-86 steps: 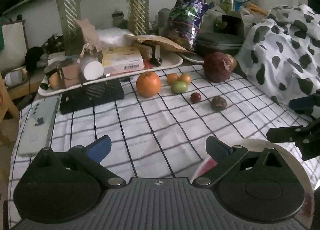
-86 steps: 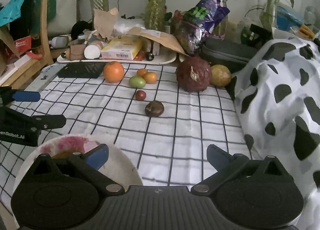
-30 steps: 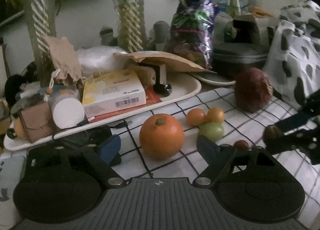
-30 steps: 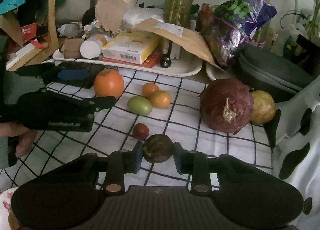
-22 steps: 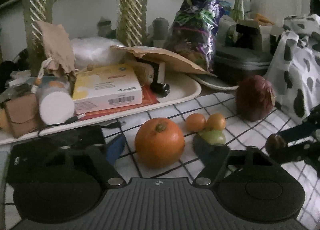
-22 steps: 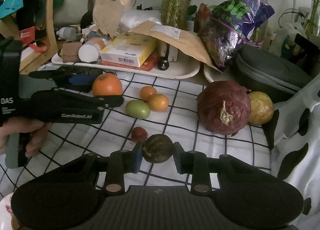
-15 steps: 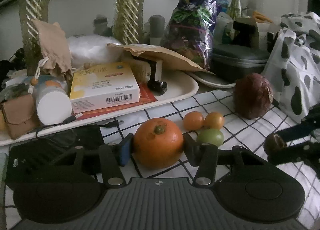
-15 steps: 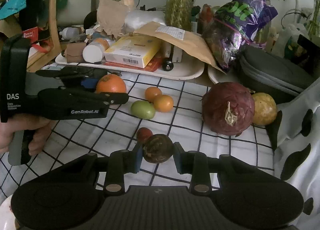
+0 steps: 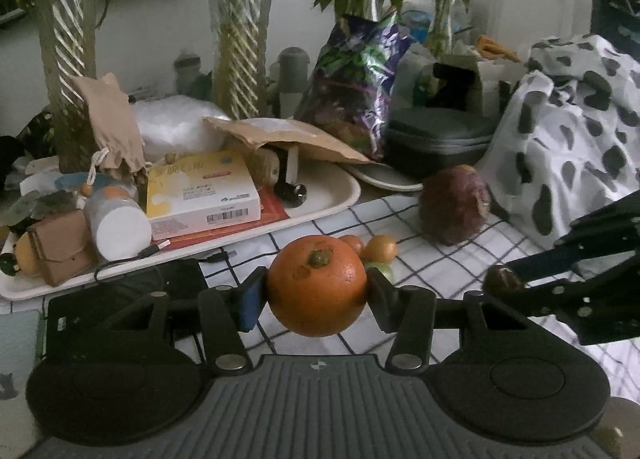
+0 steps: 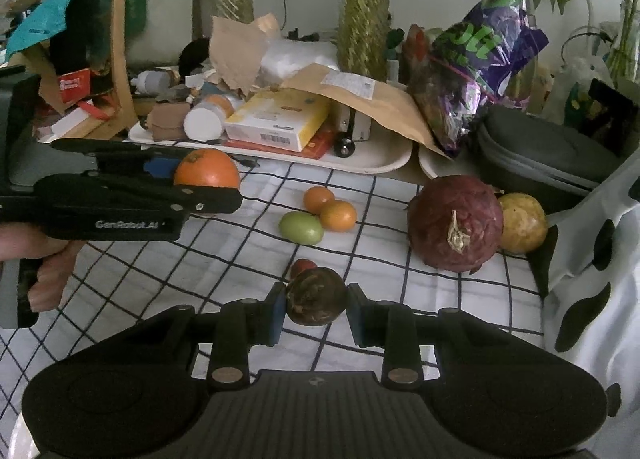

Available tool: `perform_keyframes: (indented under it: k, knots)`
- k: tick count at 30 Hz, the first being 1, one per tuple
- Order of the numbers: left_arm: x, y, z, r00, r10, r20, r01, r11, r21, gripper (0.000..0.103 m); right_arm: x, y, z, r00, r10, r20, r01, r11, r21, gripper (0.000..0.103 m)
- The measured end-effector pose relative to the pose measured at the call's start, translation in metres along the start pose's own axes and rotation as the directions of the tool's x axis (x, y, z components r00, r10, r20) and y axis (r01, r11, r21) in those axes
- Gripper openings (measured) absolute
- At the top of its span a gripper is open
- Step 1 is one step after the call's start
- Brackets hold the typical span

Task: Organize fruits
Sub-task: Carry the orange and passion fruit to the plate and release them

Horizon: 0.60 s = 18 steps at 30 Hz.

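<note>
My left gripper (image 9: 316, 293) is shut on a big orange (image 9: 316, 285) and holds it a little above the checked cloth (image 9: 420, 259). From the right wrist view that orange (image 10: 208, 173) sits between the left gripper's fingers (image 10: 216, 199) at the left. The right gripper (image 10: 316, 309) is shut on a small dark brown fruit (image 10: 316, 297) just over the cloth. On the cloth lie a small red fruit (image 10: 302, 264), a green fruit (image 10: 301, 228), two small orange fruits (image 10: 338, 215), a large dark red fruit (image 10: 456, 223) and a yellow fruit (image 10: 522, 223).
A white tray (image 10: 384, 165) crowded with a yellow box (image 10: 276, 121), a bottle and paper bags lines the back. A grey case (image 10: 540, 155) stands behind the red fruit. Cow-print fabric (image 10: 592, 259) bounds the right. A black device (image 9: 160, 283) lies at left.
The left gripper's jaws closed on the orange and raised it off the cloth. The right gripper kept its hold on the dark fruit and barely moved.
</note>
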<state>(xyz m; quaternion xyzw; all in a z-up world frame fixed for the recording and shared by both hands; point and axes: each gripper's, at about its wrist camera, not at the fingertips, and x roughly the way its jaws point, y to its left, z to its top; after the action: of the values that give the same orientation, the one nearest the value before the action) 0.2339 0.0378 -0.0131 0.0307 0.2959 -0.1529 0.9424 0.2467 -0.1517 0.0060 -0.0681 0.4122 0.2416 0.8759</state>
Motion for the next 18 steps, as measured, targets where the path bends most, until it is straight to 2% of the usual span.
perform_keyframes:
  k: [18]
  knots:
    - [-0.058, -0.03, -0.02, 0.999, -0.05, 0.002, 0.05, 0.999, 0.0, 0.05, -0.047, 0.018, -0.023, 0.999, 0.042, 0.032, -0.041, 0.999, -0.014, 0.033]
